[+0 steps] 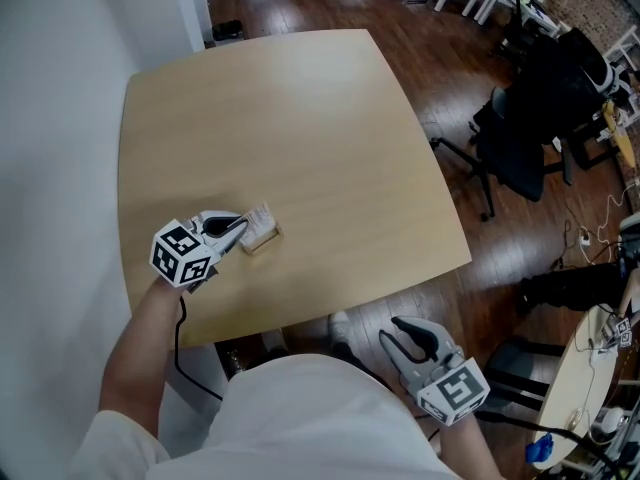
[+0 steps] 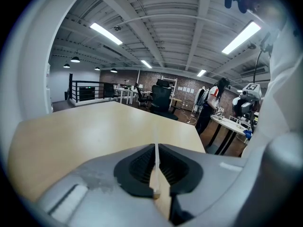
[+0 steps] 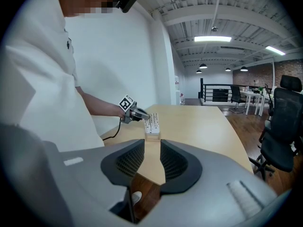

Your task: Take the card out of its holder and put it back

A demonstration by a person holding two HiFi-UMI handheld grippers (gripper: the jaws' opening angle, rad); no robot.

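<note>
Head view looks steeply down; both gripper views skim the table (image 1: 300,118).

White card (image 1: 258,217), pale wooden holder (image 1: 263,237), tan table (image 1: 300,118)

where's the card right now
Head view: on the near-left part of the table, the card stands at its wooden holder, pinched in the shut left gripper.

Your left tongs (image 1: 241,228) cover the near edge of the card (image 1: 259,215). Its print is too small to read. In the left gripper view your tongs hide the holder (image 1: 263,237), and the card shows edge-on only.
</note>
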